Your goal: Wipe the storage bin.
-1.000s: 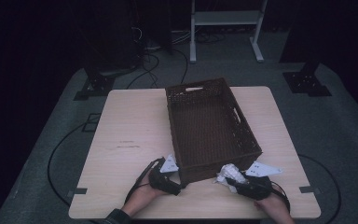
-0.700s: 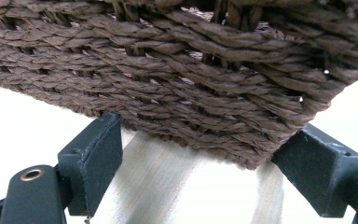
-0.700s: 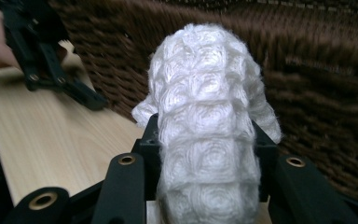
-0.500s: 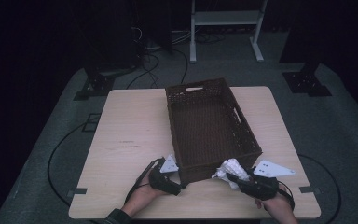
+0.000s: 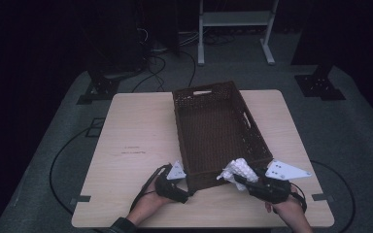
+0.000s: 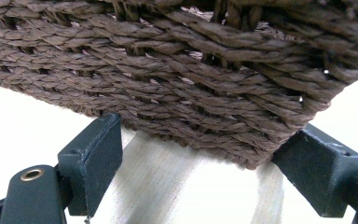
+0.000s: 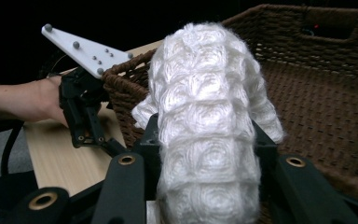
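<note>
Right gripper (image 5: 239, 178) is clamping a white fuzzy cloth (image 5: 237, 171), jaws closed on it, wad bulging up between them in the right gripper view (image 7: 209, 140). In the high view it is sitting at the near right corner of the basket (image 5: 217, 128), at about 5 o'clock from the basket's middle, touching or just over the near rim; I can't tell which.

The basket cavity is lying at about 11 o'clock from the right gripper, just past the rim. The basket's long axis is running from 6 to 12 o'clock, tipped slightly toward 11, so there is plenty of room ahead once the cloth is over the near wall. The inside looks bare.

Left gripper (image 5: 183, 191) is sitting at the near left corner, at about 7 o'clock from the basket's middle. Its jaws are standing wide, with the woven corner (image 6: 242, 116) between them and both pads against the weave, so it is gripping the corner, likely steadying the basket.

The right hand (image 5: 291, 213) is the one carrying the cloth, so the drop is its job. Judged next move: carry the cloth toward 11 o'clock over the rim, then let go. Risk: fuzz snagging on the wicker edge.
</note>
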Demonstrator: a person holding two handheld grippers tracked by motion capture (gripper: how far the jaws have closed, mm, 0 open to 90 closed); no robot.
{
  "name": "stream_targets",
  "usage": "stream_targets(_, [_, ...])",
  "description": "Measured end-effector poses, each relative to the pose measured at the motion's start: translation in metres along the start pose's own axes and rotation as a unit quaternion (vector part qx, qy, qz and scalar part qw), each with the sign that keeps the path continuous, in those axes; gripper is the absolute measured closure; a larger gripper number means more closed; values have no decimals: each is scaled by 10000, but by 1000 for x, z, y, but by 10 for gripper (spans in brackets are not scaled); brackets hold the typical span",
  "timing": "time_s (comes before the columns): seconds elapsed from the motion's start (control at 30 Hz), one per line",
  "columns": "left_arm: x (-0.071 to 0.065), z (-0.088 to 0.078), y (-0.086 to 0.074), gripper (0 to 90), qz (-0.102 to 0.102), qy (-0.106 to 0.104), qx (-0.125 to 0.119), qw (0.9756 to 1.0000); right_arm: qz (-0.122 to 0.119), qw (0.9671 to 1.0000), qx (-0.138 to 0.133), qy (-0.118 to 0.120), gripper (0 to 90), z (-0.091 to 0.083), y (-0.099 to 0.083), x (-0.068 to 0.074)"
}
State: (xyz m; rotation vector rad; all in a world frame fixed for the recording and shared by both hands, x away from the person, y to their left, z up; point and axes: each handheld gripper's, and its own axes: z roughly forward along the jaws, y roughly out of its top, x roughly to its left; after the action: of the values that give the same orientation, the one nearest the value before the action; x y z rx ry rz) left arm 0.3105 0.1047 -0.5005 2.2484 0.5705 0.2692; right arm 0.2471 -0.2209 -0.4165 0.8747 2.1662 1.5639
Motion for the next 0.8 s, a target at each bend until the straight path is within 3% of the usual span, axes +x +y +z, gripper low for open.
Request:
stream_targets(0.37, [0, 0, 0, 164, -15, 2, -13, 10000, 31, 9999, 114, 116, 600, 9, -8, 1])
stream_targets(0.8, [0, 0, 0, 164, 4, 2, 4, 10000, -36, 9982, 581, 115, 600, 27, -27, 4])
